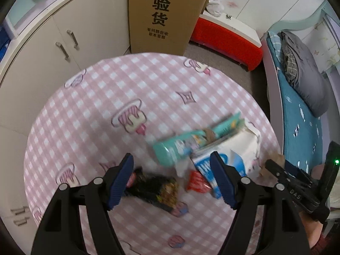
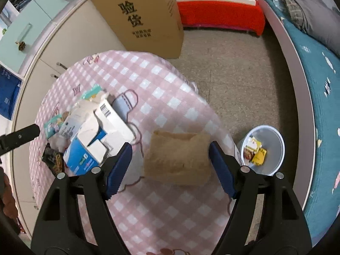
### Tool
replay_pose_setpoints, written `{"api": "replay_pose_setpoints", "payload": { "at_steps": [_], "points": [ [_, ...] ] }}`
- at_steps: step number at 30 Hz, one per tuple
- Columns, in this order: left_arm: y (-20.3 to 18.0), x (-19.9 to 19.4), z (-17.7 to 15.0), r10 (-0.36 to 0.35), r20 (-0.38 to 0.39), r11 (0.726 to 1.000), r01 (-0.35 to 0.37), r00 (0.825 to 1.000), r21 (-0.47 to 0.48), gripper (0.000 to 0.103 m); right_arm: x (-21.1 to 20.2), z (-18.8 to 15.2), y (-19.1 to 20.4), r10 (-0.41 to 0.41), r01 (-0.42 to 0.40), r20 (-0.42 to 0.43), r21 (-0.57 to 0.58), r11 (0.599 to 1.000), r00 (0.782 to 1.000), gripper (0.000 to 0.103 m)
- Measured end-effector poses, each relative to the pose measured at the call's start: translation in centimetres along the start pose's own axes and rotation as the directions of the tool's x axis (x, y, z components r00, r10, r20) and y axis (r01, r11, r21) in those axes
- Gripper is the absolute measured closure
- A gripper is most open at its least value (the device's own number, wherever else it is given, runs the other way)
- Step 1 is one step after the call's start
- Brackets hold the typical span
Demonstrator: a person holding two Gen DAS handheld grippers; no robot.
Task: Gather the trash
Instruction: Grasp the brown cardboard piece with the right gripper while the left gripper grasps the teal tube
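Right wrist, brown packet (image 2: pixel 177 159) between fingers (image 2: pixel 118 167)

Black grippers with ribbed blue fingers (image 1: pixel 122 182), silver screws.

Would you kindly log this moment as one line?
left gripper: open over black wrapper | right gripper: open around brown bag | bin: holds wrappers

The teal package (image 1: pixel 191 142) was motion-blurred; its print could not be read. The dark wrapper (image 1: pixel 157 189) was partly hidden behind the left gripper's blue pad (image 1: pixel 121 182). The torn blue-and-white carton (image 2: pixel 95 140) concealed part of the litter behind it. The bin's (image 2: pixel 274 140) contents were too small to identify.
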State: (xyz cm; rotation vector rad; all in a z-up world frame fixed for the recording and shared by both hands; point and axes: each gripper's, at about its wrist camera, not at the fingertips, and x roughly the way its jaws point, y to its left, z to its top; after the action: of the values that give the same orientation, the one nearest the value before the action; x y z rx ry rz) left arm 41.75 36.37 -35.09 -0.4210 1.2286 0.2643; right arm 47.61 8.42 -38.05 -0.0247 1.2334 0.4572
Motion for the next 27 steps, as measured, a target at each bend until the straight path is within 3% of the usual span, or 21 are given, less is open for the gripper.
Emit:
{"api": "replay_pose_setpoints", "payload": {
  "at_steps": [1,3,6,8,12,18,24,26,27],
  "points": [
    [-0.1,0.1,0.2,0.002,0.000,1.000,-0.002,1.000,0.011,0.031,0.1,0.1,0.1,-0.014,0.014,0.005,-0.014,1.000,1.000,0.034],
    [-0.5,0.8,1.0,-0.009,-0.005,0.998,0.009,1.000,0.059,0.031,0.1,0.2,0.3,-0.036,0.037,0.011,-0.030,0.999,0.999,0.054],
    [-1.5,2.1,1.8,-0.004,-0.019,0.990,0.007,1.000,0.140,0.031,0.1,0.5,-0.1,-0.041,0.042,0.009,-0.034,0.999,0.999,0.064],
    [-2.1,2.7,2.2,-0.035,-0.037,0.985,0.041,0.999,0.166,0.042,0.1,0.7,-0.2,-0.035,0.035,0.007,-0.027,0.999,0.999,0.070],
    [-3.5,3.6,3.2,-0.071,-0.049,0.976,0.079,0.996,0.203,0.047,0.0,1.0,-0.7,-0.023,0.023,0.003,-0.016,1.000,1.000,0.077],
    [-6.2,5.8,3.9,-0.064,-0.120,0.938,0.101,0.991,0.330,0.055,-0.1,1.0,-0.7,-0.006,0.006,0.001,-0.003,1.000,1.000,0.078],
    [-6.8,6.7,3.2,-0.073,-0.153,0.922,0.125,0.985,0.365,0.059,-0.2,1.0,-0.9,0.011,-0.011,-0.002,0.001,1.000,1.000,0.079],
    [-7.0,6.6,3.0,-0.080,-0.146,0.921,0.129,0.986,0.367,0.076,-0.2,1.0,-0.9,0.019,-0.019,-0.002,0.003,1.000,1.000,0.080],
    [-7.2,6.5,2.9,-0.067,-0.141,0.922,0.115,0.988,0.369,0.076,-0.3,1.0,-1.0,0.025,-0.025,-0.002,0.003,1.000,1.000,0.080]
  ]
}}
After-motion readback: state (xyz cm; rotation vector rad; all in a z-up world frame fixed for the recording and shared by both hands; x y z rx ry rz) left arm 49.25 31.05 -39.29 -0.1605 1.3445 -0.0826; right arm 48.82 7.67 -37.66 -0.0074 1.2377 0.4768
